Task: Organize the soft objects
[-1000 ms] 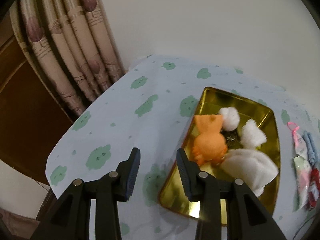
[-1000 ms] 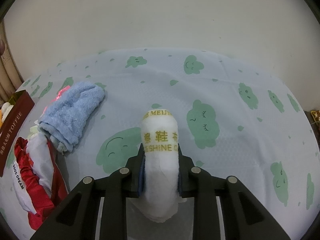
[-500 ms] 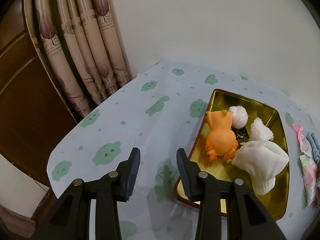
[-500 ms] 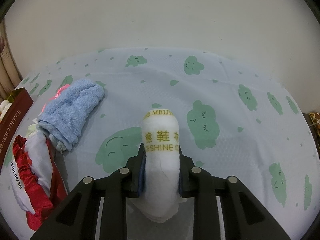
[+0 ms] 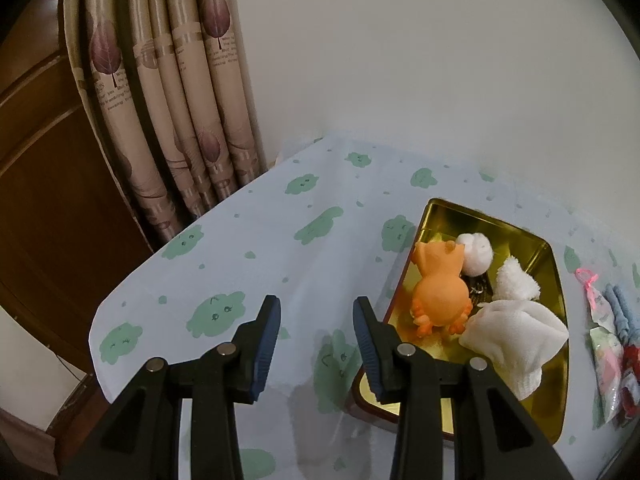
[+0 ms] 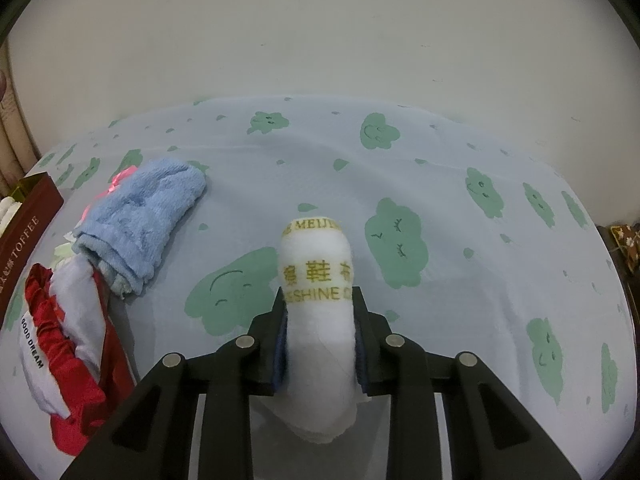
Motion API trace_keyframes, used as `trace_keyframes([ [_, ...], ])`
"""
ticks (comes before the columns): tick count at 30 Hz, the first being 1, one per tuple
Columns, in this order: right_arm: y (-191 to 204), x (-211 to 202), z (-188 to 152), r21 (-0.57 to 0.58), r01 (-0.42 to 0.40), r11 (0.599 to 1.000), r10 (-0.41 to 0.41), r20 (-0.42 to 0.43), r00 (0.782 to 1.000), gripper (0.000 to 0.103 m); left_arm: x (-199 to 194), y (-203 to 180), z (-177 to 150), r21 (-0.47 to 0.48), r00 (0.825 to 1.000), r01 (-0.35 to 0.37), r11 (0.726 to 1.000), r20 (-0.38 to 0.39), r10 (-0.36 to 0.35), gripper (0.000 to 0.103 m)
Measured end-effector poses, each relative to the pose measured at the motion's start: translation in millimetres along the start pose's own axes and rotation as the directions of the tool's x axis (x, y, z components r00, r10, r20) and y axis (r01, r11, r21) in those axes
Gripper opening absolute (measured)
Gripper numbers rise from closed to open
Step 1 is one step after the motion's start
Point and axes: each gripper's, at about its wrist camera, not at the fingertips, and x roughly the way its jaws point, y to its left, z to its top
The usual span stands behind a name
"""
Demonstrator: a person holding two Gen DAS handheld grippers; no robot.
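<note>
While the white shoe-shine cloth [image 6: 316, 308] sits rolled up between the two pads of the right gripper [image 6: 318, 340], it is pinched at its middle, so that the printed end stands out in front of the fingers and the loose end hangs below them; I judge this grip is chosen because a soft roll would unfold if it was taken by one corner. It is held above the tablecloth [image 6: 400, 168], not resting on it as far as I can see. The left gripper [image 5: 316, 344] holds nothing, its jaws are parted over bare cloth just beside the near corner of the gold tin [image 5: 556, 276]. This tin seems to be the collecting place, because an orange plush toy [image 5: 440, 292], a white ball [image 5: 476, 254], a small fluffy white piece [image 5: 516, 284] and a folded white cloth [image 5: 520, 336] already lie inside it, close together. Probably the empty gripper waits there to steady the tin or to make room. Not yet sorted, a blue towel [image 6: 140, 220] lies on the table near the tin's dark red side, partly over a red and white pouch [image 6: 60, 344] with some small packets under them. The table is covered with a pale blue cloth with green smiling clouds, it stands against a plain white wall, and a beige curtain [image 5: 180, 100] with leaf prints hangs in the corner next to dark wooden panels.
</note>
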Motion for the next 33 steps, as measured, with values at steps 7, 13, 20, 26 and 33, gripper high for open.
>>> trace_keyframes([
  [7,-2.6,-5.8,-5.6,-0.005,0.009,1.0,-0.009,-0.007,1.0,0.026,1.3,-2.4,-1.4,0.011,1.0,0.007,1.0,-0.015,-0.006,0.038],
  [13,1.8,-12.9,-8.3,-0.014,0.023,1.0,-0.023,-0.007,1.0,0.02,0.8,-1.0,-1.4,-0.001,1.0,0.017,1.0,-0.026,-0.017,0.038],
  [20,11.0,-26.8,-1.7,-0.016,0.016,1.0,-0.016,0.005,1.0,0.019,1.8,4.3,-1.9,-0.045,0.998,0.031,0.999,-0.049,-0.033,0.038],
  [26,29.8,-48.5,11.5,-0.022,-0.047,0.999,0.048,0.041,0.998,0.019,2.5,5.0,-2.3,-0.046,0.998,0.034,0.998,-0.052,-0.036,0.038],
  [33,76.7,-72.2,30.5,-0.088,-0.144,0.986,0.149,0.059,0.987,0.019,2.5,7.9,-2.3,-0.054,0.998,0.031,0.998,-0.058,-0.034,0.038],
])
